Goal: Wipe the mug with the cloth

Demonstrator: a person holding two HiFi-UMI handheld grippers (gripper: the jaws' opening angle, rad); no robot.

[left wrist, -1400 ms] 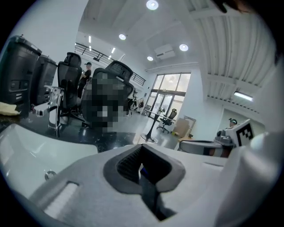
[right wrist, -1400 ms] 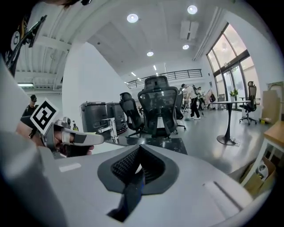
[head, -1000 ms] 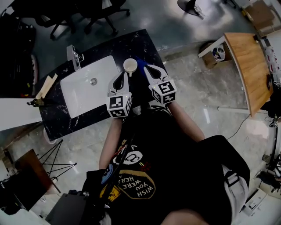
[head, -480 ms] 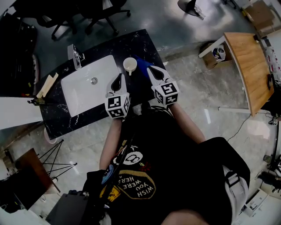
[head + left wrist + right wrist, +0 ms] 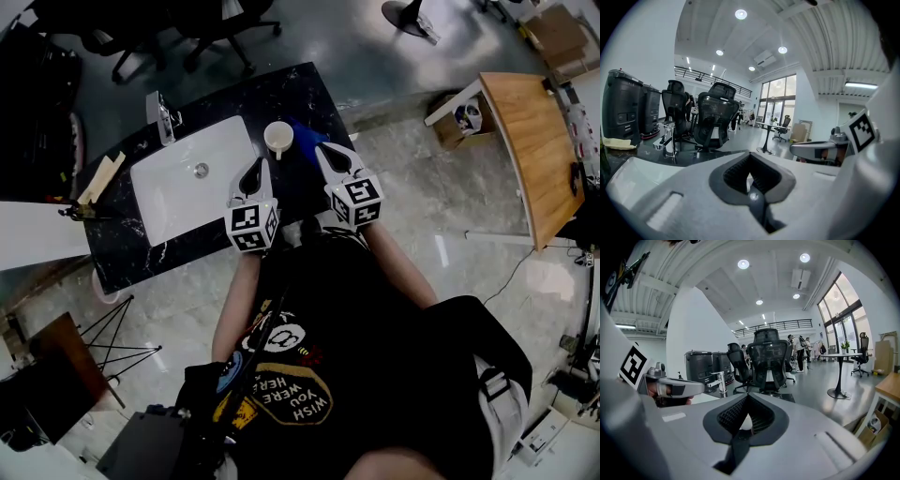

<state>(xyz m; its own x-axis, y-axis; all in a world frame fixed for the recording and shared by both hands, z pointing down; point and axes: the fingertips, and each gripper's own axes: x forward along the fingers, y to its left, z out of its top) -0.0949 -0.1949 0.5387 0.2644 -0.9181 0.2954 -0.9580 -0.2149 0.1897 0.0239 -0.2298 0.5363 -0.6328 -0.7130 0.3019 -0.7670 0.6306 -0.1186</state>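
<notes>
Left claw (image 5: 256, 166) and right claw (image 5: 327, 151) hover shut and empty near mug (image 5: 278, 138) and adjacent cloth (image 5: 304, 138) on the bench (image 5: 281, 94): pre-wipe or post-wipe.

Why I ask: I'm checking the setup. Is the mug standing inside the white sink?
No, the mug stands on the dark counter beside the sink, not in its basin.

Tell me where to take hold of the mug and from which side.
Pinch the mug by its rim wall, one jaw inside, coming from the near side with the left gripper. It stands upright, mouth open upward, with the blue cloth close on its right. The jaws are shut, so open them first.
</notes>
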